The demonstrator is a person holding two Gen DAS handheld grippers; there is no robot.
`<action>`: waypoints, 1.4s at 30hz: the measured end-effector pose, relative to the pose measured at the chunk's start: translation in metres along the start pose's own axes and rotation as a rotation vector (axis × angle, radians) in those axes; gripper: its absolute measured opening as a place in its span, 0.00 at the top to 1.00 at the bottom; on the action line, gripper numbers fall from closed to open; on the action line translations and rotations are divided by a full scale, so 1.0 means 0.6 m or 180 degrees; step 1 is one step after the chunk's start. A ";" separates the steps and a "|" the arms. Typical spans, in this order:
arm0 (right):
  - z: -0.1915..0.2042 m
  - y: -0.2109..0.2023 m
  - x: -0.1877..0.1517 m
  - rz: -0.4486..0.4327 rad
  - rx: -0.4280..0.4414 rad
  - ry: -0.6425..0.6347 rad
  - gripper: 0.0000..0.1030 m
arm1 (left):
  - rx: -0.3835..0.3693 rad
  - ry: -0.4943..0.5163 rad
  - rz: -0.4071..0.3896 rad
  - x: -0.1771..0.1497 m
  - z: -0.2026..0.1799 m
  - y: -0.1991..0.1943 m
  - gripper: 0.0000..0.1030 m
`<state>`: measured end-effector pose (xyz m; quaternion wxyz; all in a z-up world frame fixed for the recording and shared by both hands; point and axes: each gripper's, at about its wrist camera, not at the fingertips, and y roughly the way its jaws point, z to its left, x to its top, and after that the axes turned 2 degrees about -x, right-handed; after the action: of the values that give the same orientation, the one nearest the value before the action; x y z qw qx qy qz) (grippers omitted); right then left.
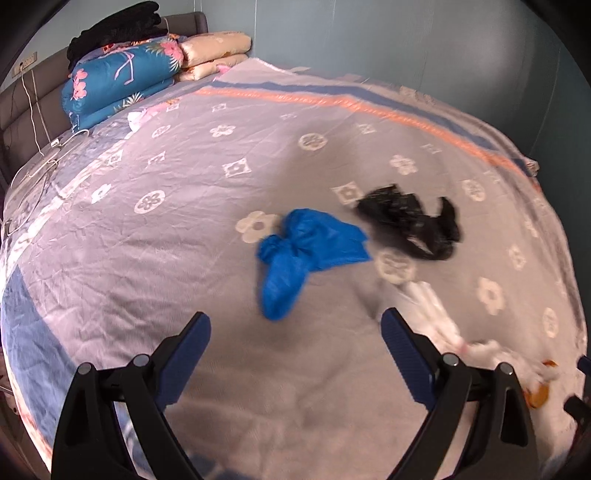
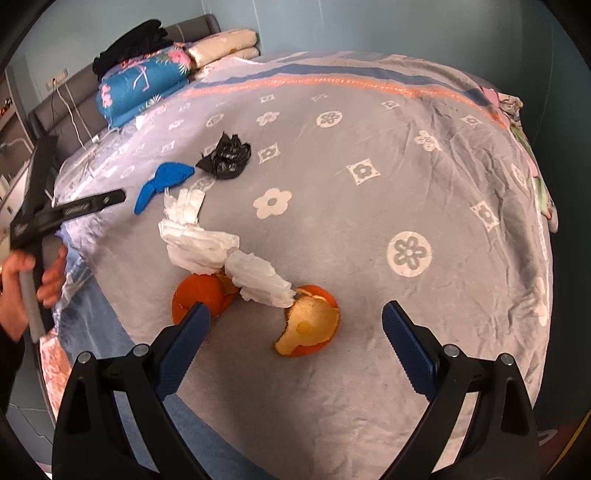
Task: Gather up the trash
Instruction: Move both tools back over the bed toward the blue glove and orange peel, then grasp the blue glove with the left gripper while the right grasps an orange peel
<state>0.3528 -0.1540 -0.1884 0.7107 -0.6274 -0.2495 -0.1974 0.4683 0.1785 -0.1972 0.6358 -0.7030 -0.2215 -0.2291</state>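
Note:
Trash lies on the grey flower-patterned bedspread. In the left wrist view a crumpled blue plastic cover rests just ahead of my open left gripper, a black plastic bag sits to its right, and crumpled white tissue lies by the right finger. In the right wrist view my open right gripper hovers over an orange peel half; another orange peel lies behind the left fingertip. White tissue, the blue cover and the black bag lie beyond.
Folded quilts and dark clothes are stacked at the headboard. White cables trail over the bed's left side. In the right wrist view a hand holds the left gripper's handle at the bed's left edge.

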 end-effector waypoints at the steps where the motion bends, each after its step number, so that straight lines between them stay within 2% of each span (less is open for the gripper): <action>1: 0.005 0.005 0.000 0.0003 -0.0041 -0.0036 0.12 | 0.0015 -0.0010 0.0013 0.006 0.006 0.013 0.13; 9: 0.012 0.043 -0.002 0.0123 -0.0278 -0.0070 0.13 | 0.0002 -0.0105 0.0131 0.025 0.034 0.084 0.13; 13: 0.014 0.057 0.000 0.0156 -0.0392 -0.0100 0.17 | -0.0099 -0.0112 0.0122 0.033 0.035 0.099 0.14; 14: 0.015 0.061 0.000 0.0172 -0.0403 -0.0094 0.18 | -0.0111 -0.0105 0.0127 0.034 0.035 0.102 0.17; 17: 0.015 0.070 0.001 0.0196 -0.0434 -0.0081 0.23 | -0.0152 -0.0089 0.0168 0.039 0.036 0.116 0.28; 19: 0.017 0.074 0.000 0.0215 -0.0450 -0.0078 0.33 | -0.0146 -0.0102 0.0166 0.040 0.037 0.120 0.39; 20: 0.017 0.076 0.001 0.0224 -0.0451 -0.0077 0.36 | -0.0162 -0.0098 0.0154 0.039 0.036 0.121 0.48; 21: 0.019 0.080 0.000 0.0245 -0.0474 -0.0088 0.44 | -0.0157 -0.0083 0.0140 0.039 0.034 0.121 0.60; 22: 0.020 0.080 -0.001 0.0254 -0.0486 -0.0088 0.51 | -0.0158 -0.0049 0.0121 0.038 0.031 0.120 0.68; 24: 0.021 0.086 -0.002 0.0297 -0.0487 -0.0090 0.58 | -0.0155 0.0010 0.0126 0.037 0.026 0.120 0.91; 25: 0.022 0.088 -0.003 0.0310 -0.0496 -0.0096 0.64 | -0.0136 0.0035 0.0110 0.035 0.022 0.117 0.95; 28: 0.025 0.086 -0.004 0.0267 -0.0521 -0.0078 0.74 | -0.0123 0.0035 0.0048 0.034 0.019 0.104 0.98; 36: 0.014 0.074 -0.004 0.0279 -0.0430 0.0054 0.84 | -0.0172 0.0046 -0.0064 0.034 0.008 0.053 0.98; 38: 0.012 0.068 -0.006 0.0285 -0.0410 0.0076 0.95 | -0.0194 0.0054 -0.0075 0.032 0.005 0.040 0.98; 42: 0.007 0.053 -0.010 0.0283 -0.0363 0.0115 0.96 | -0.0206 0.0056 -0.0083 0.024 0.000 0.020 0.98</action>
<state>0.3665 -0.1457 -0.2172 0.6863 -0.6736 -0.1969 -0.1908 0.4871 0.1778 -0.1982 0.6116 -0.7182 -0.2175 -0.2506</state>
